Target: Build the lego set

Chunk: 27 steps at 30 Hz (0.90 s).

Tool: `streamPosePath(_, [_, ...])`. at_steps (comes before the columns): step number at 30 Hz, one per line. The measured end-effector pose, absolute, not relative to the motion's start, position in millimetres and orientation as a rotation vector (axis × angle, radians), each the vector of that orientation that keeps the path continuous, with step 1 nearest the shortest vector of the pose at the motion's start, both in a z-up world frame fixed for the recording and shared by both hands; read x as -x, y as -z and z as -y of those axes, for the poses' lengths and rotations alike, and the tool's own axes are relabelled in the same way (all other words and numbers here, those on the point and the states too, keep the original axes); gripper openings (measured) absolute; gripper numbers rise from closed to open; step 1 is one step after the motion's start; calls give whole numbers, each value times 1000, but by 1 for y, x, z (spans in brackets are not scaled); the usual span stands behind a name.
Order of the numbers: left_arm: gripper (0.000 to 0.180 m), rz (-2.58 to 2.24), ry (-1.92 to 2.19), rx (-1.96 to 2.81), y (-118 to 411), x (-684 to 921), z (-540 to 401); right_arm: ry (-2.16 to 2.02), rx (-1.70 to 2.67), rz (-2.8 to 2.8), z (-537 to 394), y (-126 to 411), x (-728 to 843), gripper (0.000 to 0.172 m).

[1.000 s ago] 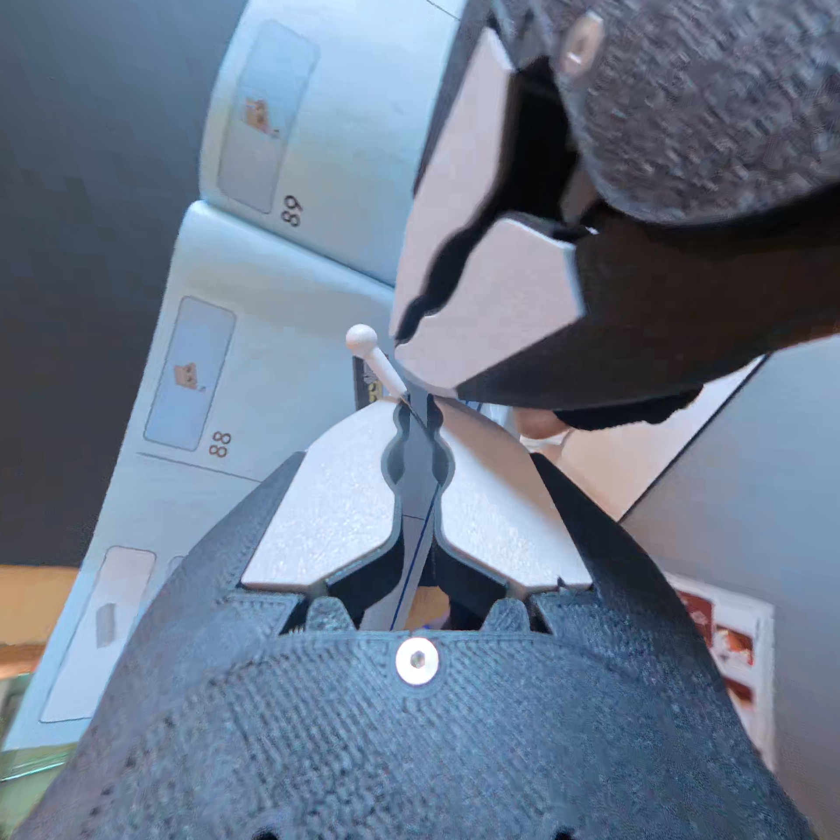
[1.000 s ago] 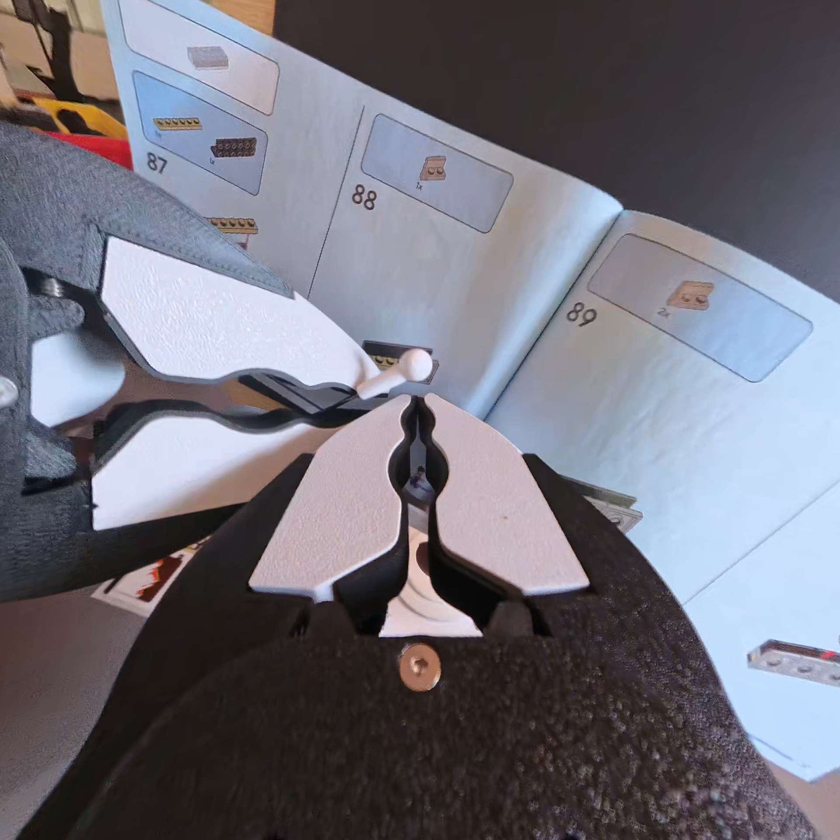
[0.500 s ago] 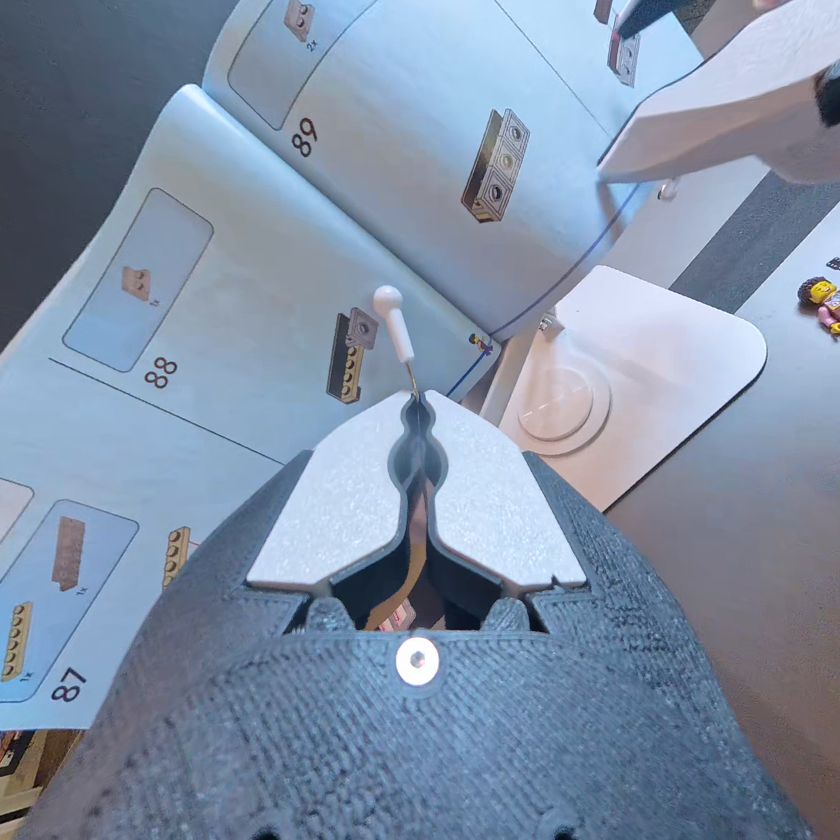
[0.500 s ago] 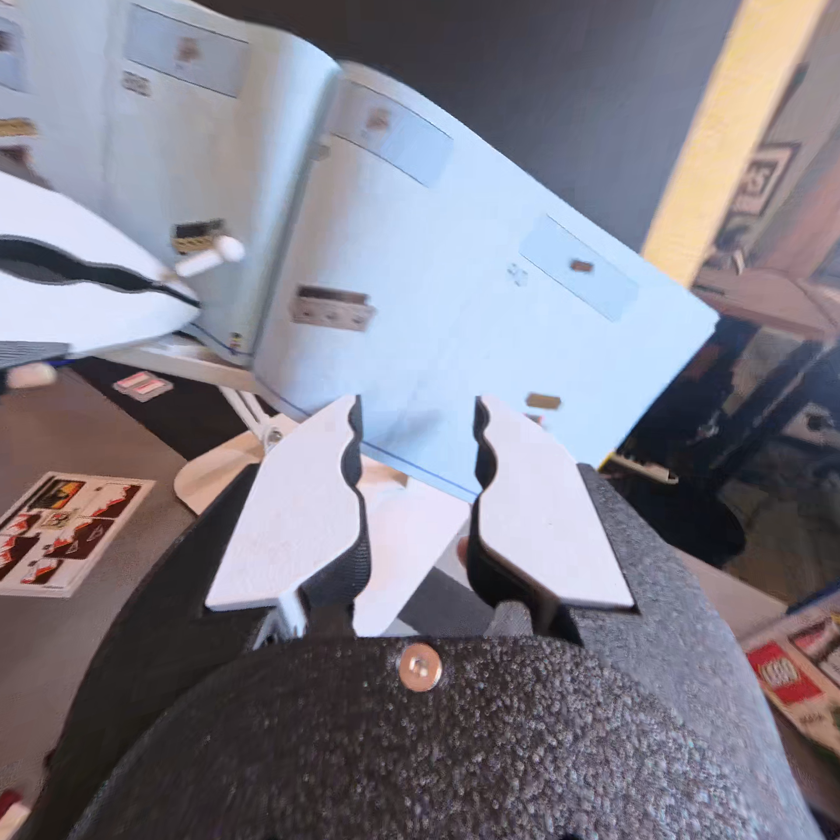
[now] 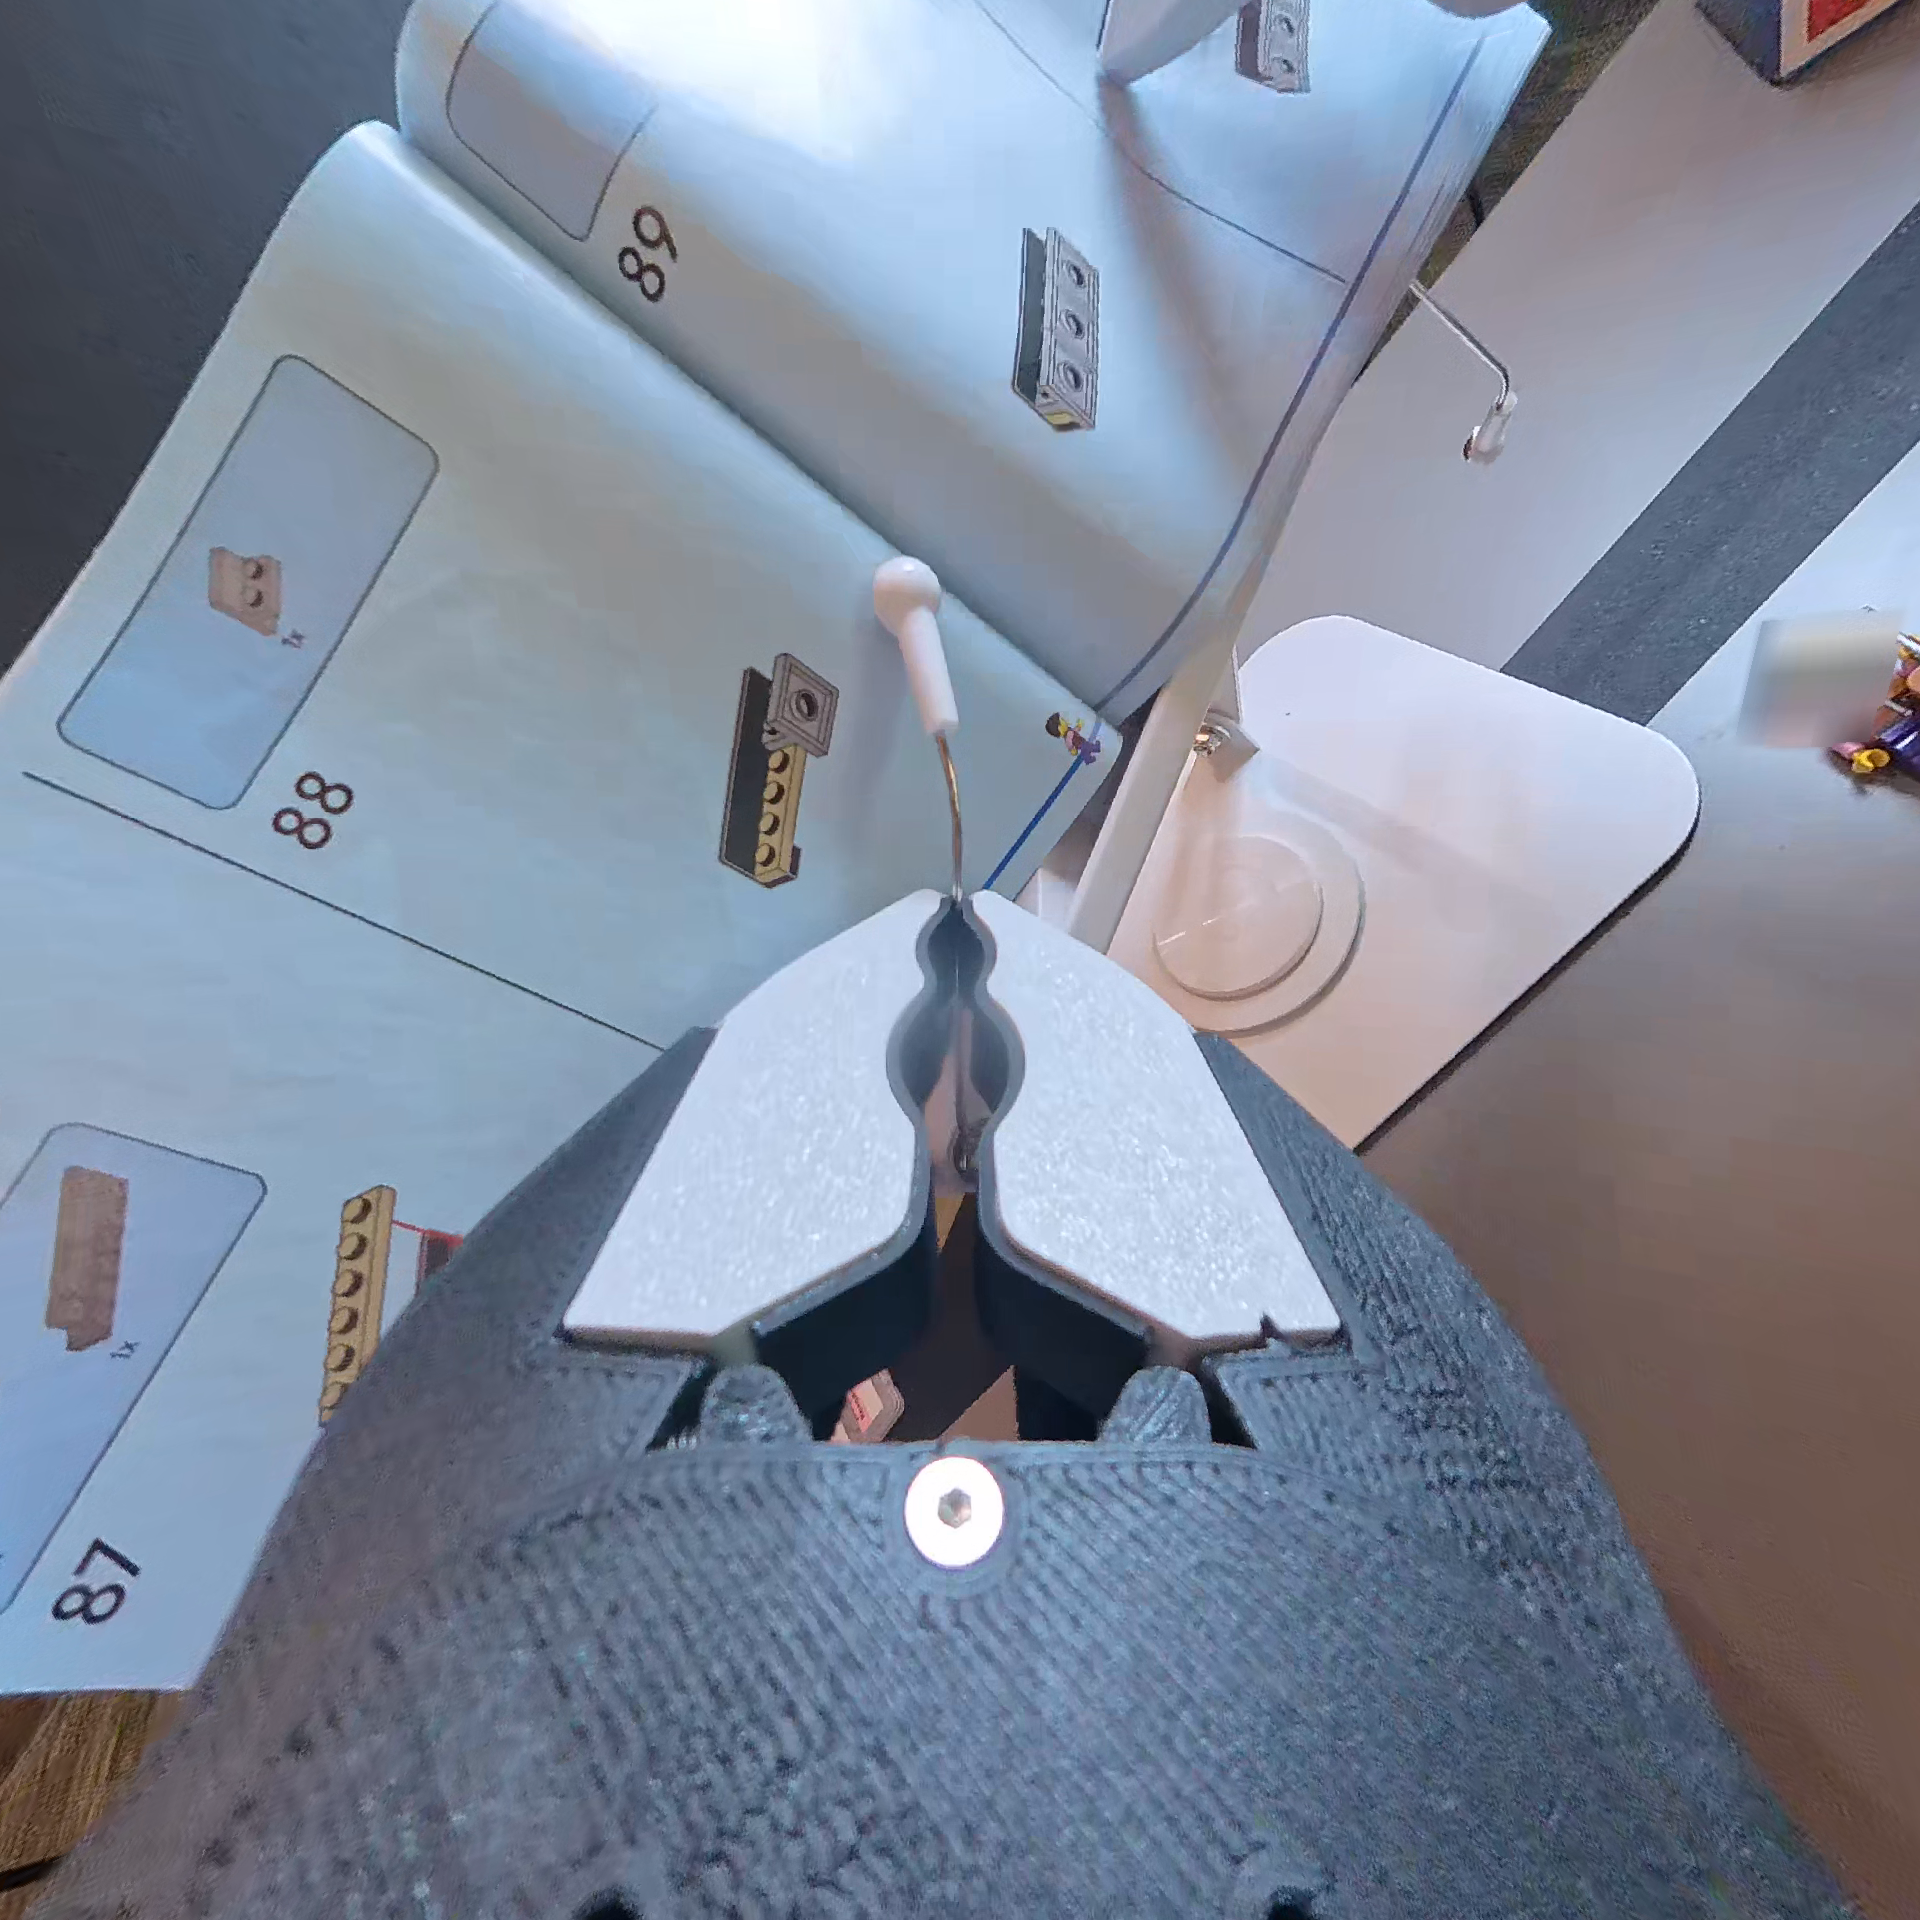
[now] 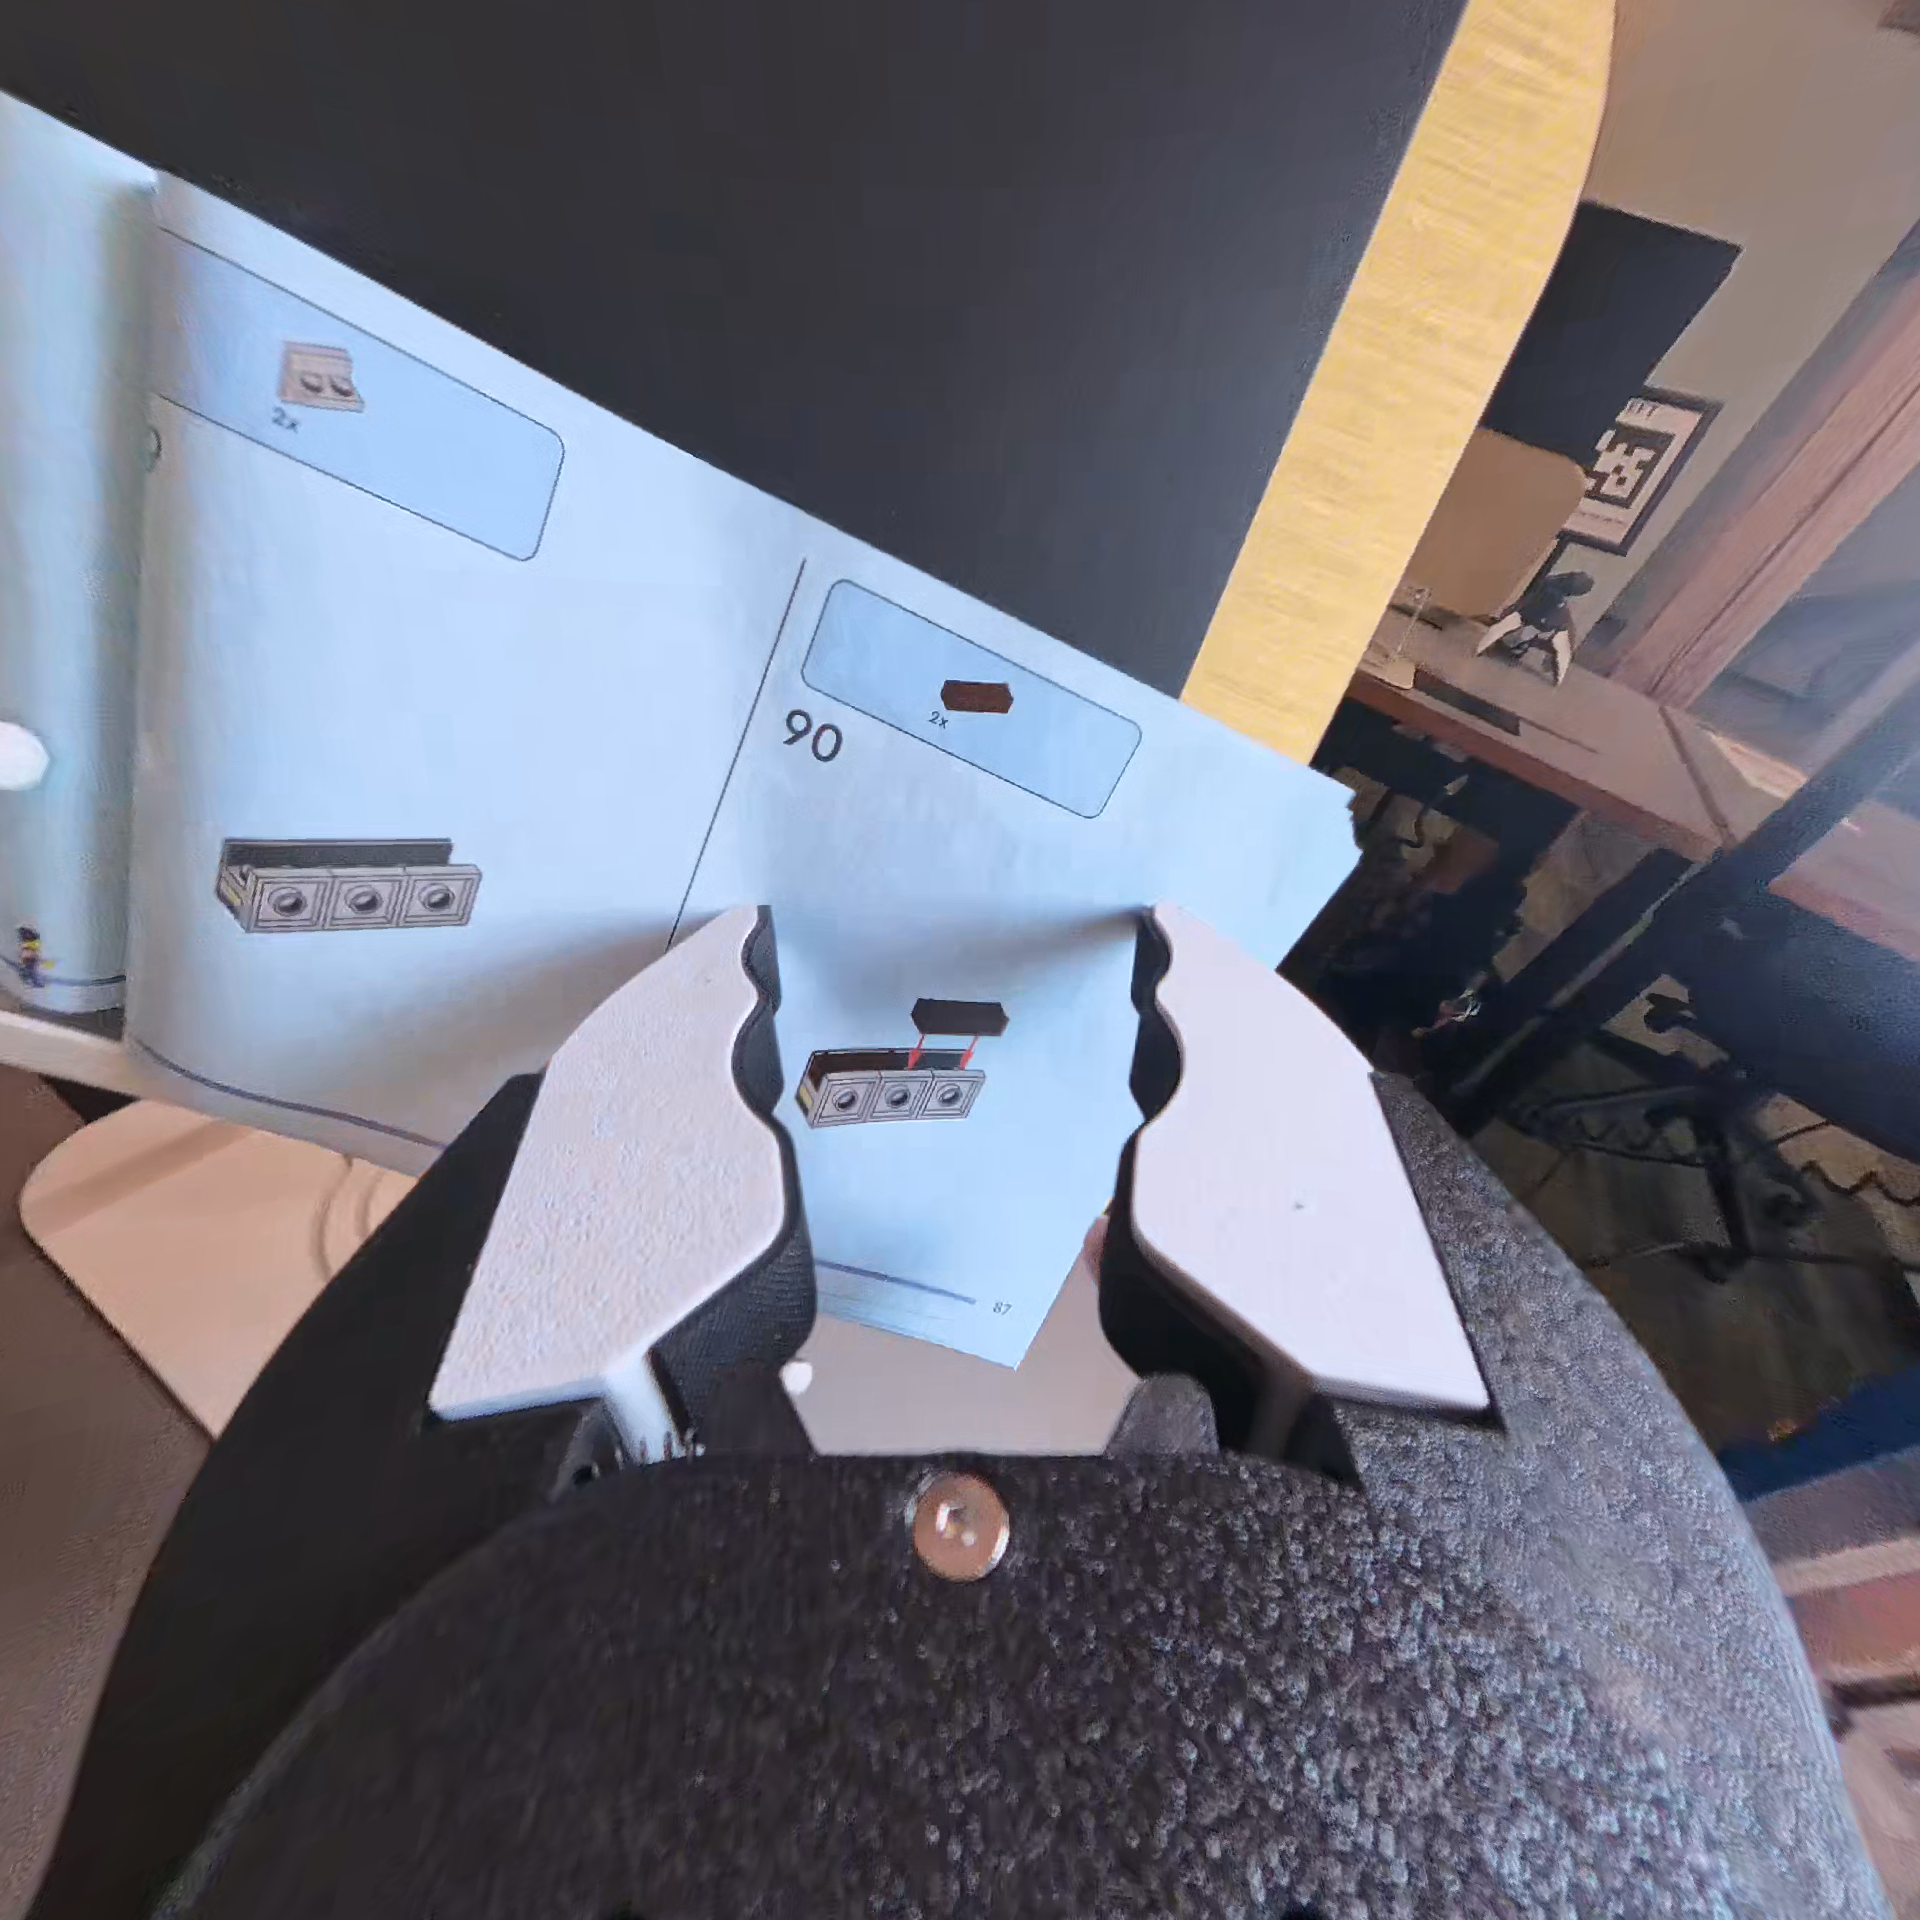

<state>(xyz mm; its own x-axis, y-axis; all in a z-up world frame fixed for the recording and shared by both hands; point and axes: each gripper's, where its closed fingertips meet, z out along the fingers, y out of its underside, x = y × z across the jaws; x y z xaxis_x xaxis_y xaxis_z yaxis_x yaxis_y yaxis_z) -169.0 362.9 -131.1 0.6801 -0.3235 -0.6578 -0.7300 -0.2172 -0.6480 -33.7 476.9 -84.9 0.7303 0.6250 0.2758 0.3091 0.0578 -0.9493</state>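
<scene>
the wire page clip (image 5: 920,665) with its white knob is now pinched in the shut left gripper (image 5: 957,906), lifted off the open booklet (image 5: 499,582) on the white stand (image 5: 1455,831), while the right gripper (image 6: 956,920), which had been shut, gapes wide and bare before the booklet's right page.

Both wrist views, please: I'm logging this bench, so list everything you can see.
Instruction booklet: one, pale blue, open on the stand.
Book stand: one, white, base on the dark table.
Page-holder arm: two, wire with white tips; one gripped at its wire, the other free beside the right page.
Minifigure: one, purple and yellow, on the table at right.
Wooden desk: one, brown, background.
Left gripper: closed on the wire.
Right gripper: open before the right page, nothing held.
</scene>
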Motion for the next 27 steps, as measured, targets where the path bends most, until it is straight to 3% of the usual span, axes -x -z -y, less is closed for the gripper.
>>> streamPosePath(6, [0, -822, -469, 1795, 131, 169, -362, -452, 1584, 662, -492, 75, 22, 76])
streamPosePath(8, [0, -822, -468, 1791, 131, 168, -362, -564, 1652, 626, -499, 85, 18, 93])
streamPosePath(10, [0, -819, -472, 1783, 131, 168, -362, -708, 1686, 603, -504, 91, 16, 96])
streamPosePath(13, [0, -819, -474, 1778, 131, 168, -362, -889, 1672, 637, -501, 91, 17, 59])
streamPosePath(17, [0, -827, -465, 1775, 131, 168, -362, -774, 1598, 734, -505, 72, 5, 18])
streamPosePath(21, [0, -843, -470, 1761, 131, 168, -363, -632, 1496, 866, -510, 46, 8, 8])
streamPosePath(27, [0, -841, -483, 1757, 130, 167, -365, -618, 1457, 858, -524, 41, 16, 16])
